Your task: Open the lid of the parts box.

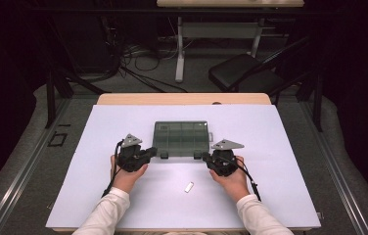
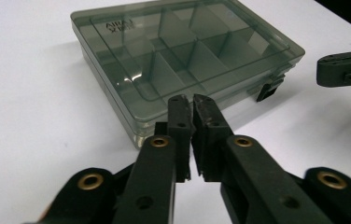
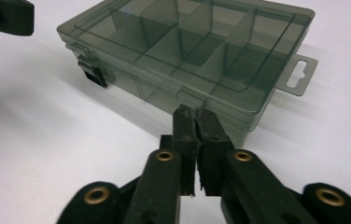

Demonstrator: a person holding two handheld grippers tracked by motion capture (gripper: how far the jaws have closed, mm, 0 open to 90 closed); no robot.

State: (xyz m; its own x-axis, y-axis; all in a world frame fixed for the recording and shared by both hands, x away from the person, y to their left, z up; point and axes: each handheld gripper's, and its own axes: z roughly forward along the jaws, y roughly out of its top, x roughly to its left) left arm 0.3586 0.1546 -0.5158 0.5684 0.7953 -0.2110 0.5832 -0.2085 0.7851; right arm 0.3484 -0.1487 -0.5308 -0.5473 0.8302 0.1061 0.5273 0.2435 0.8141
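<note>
A smoky see-through compartment box [image 1: 180,138] lies closed on the white table [image 1: 270,196], its dividers visible through the lid [image 2: 183,46] [image 3: 187,42]. Two dark latches [image 1: 164,155] [image 1: 196,155] stick out of its near wall. My left gripper [image 1: 153,152] [image 2: 193,100] is shut, with its tips against the near wall by the left corner. My right gripper [image 1: 204,156] [image 3: 195,113] is also shut, its tips at the near wall by the right corner. Nothing shows between either pair of jaws. The far latch [image 2: 269,89] [image 3: 94,75] stands free in each gripper view.
A small white piece [image 1: 188,187] lies on the table between the person's forearms. The box has a hang tab [image 3: 298,74] on its right end. Beyond the table stand a black chair [image 1: 250,71] and a table leg [image 1: 179,49] among floor cables.
</note>
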